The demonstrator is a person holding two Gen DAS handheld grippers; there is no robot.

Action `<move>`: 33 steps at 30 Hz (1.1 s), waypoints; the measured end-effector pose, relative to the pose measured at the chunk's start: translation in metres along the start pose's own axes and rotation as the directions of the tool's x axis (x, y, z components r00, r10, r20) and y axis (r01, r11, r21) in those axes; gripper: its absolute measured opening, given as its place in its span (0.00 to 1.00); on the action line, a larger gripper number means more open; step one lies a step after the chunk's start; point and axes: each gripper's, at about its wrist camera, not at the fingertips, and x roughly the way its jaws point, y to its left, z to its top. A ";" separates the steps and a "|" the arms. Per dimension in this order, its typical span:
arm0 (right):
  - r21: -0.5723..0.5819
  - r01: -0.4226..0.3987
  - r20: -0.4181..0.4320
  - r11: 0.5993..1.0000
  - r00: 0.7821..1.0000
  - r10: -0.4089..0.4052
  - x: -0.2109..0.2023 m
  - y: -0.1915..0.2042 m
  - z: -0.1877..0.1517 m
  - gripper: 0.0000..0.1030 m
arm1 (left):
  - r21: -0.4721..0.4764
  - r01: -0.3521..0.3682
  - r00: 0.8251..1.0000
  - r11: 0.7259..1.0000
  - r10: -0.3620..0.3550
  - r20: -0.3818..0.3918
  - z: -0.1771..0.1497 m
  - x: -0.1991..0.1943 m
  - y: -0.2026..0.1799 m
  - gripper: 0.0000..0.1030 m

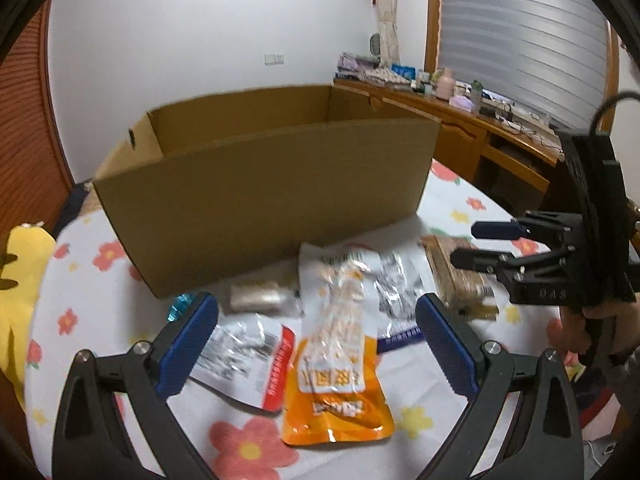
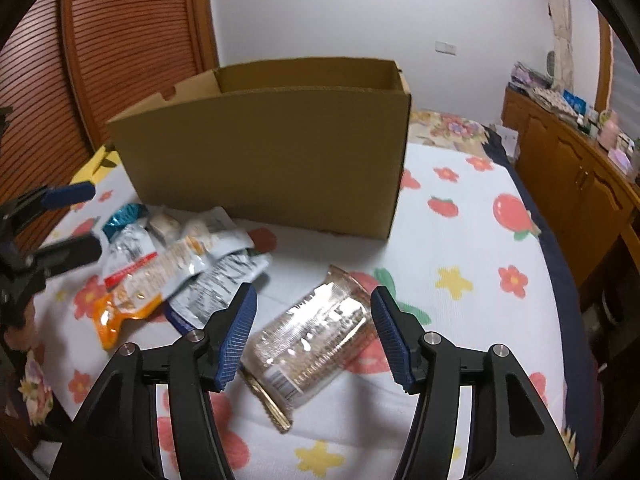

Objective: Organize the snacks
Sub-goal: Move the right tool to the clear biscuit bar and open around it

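Left claw [image 1: 316, 344] spread wide, grasping nothing, poised over the orange pouch [image 1: 340, 380] at lower centre of its frame — pads flank it, likely lining up a pick. Right claw [image 2: 312, 336] likewise released, straddling the clear packet [image 2: 316, 344] at lower centre of its view; contact cannot be told. Other snacks lie heaped on the flowered bed cover [image 2: 460, 240], left of the packet. Box [image 2: 272, 168], upper centre, stands open-topped behind the snacks, presumably their destination; what shows of its inside looks empty, floor hidden.
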 end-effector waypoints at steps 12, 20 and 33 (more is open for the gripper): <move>0.038 0.031 -0.058 0.999 0.998 -0.029 0.020 -0.005 -0.006 0.69 | 0.017 0.003 0.996 1.000 -0.001 -0.093 -0.014 0.022 -0.008 0.96; 0.035 0.032 -0.080 0.999 0.996 -0.029 0.019 -0.008 -0.011 0.69 | 0.013 -0.003 0.991 1.000 0.005 -0.137 -0.013 0.032 -0.008 0.93; -0.003 0.027 -0.118 1.000 0.993 -0.028 0.022 -0.009 -0.019 0.70 | 0.042 0.003 0.982 0.999 0.005 -0.191 -0.012 0.046 -0.013 0.77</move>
